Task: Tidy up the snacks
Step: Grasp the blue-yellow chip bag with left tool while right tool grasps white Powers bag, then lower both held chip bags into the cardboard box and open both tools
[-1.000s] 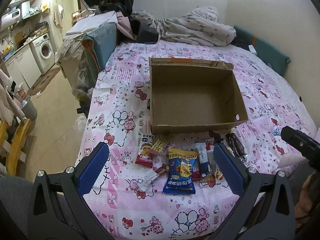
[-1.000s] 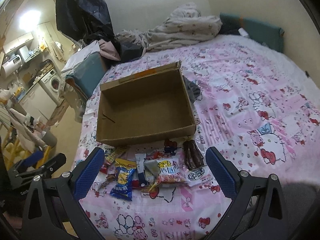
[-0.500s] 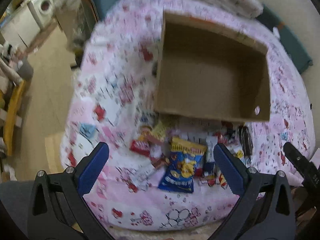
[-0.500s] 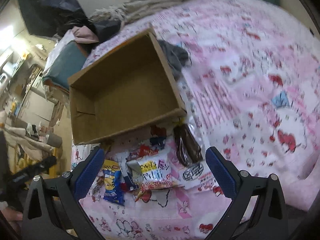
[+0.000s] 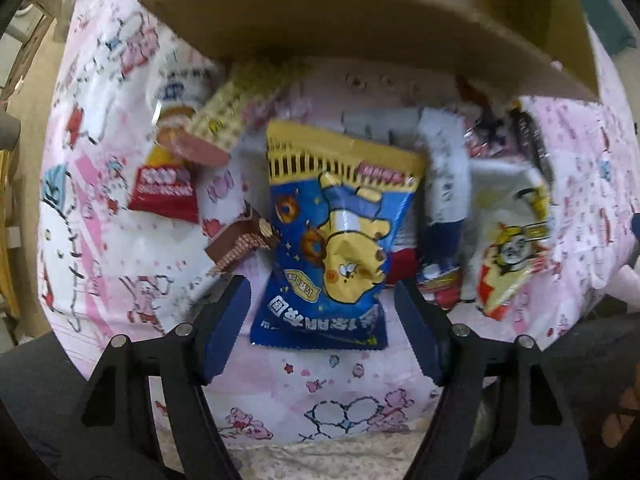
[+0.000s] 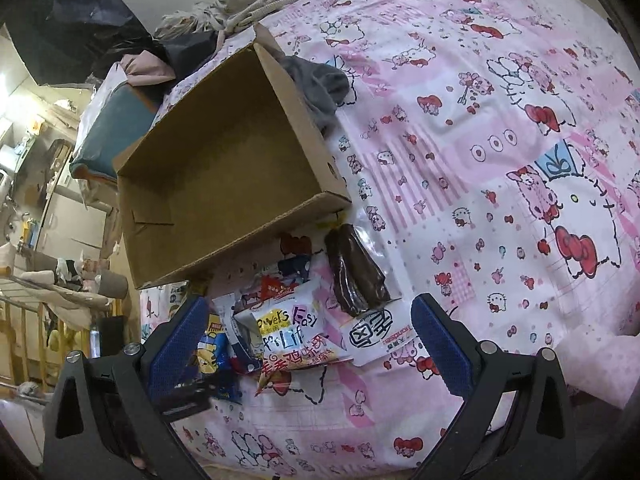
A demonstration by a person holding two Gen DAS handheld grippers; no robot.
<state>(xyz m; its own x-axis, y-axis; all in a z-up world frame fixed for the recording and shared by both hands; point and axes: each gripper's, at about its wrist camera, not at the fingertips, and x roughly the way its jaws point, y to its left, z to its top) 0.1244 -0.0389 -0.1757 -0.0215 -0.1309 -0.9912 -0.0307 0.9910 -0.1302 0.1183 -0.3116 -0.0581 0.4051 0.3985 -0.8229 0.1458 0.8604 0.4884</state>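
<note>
Pink cartoon-print bedding (image 6: 460, 128) covers the bed where everything lies.

Left gripper (image 5: 322, 330) is spread wide, grasping nothing; its blue pads (image 5: 224, 328) flank the lower end of a blue bag (image 5: 332, 236), which lies flat between them, printed with a yellow bear. Whether the pads touch it cannot be told. Just left of the bag sits a brown wafer bar (image 5: 240, 240), and further left a red packet (image 5: 168, 184) with a yellow waffle-pattern packet (image 5: 220, 120) overlapping its top. To the right lie a white-and-blue packet (image 5: 444, 196) and a white packet with a yellow-red figure (image 5: 512, 232). Beyond all these stands the wall of the cardboard box (image 5: 360, 28).

Right gripper (image 6: 306, 344) is likewise spread and holds nothing. Between its fingers lie a white lettered bag (image 6: 288, 332) and a white pouch (image 6: 372, 336), with a dark brown pack (image 6: 354, 276) just beyond. The blue bag (image 6: 212, 356) shows by the left finger. The box (image 6: 224, 184) sits open just behind the pile, a grey cloth (image 6: 320, 80) against its far side.
</note>
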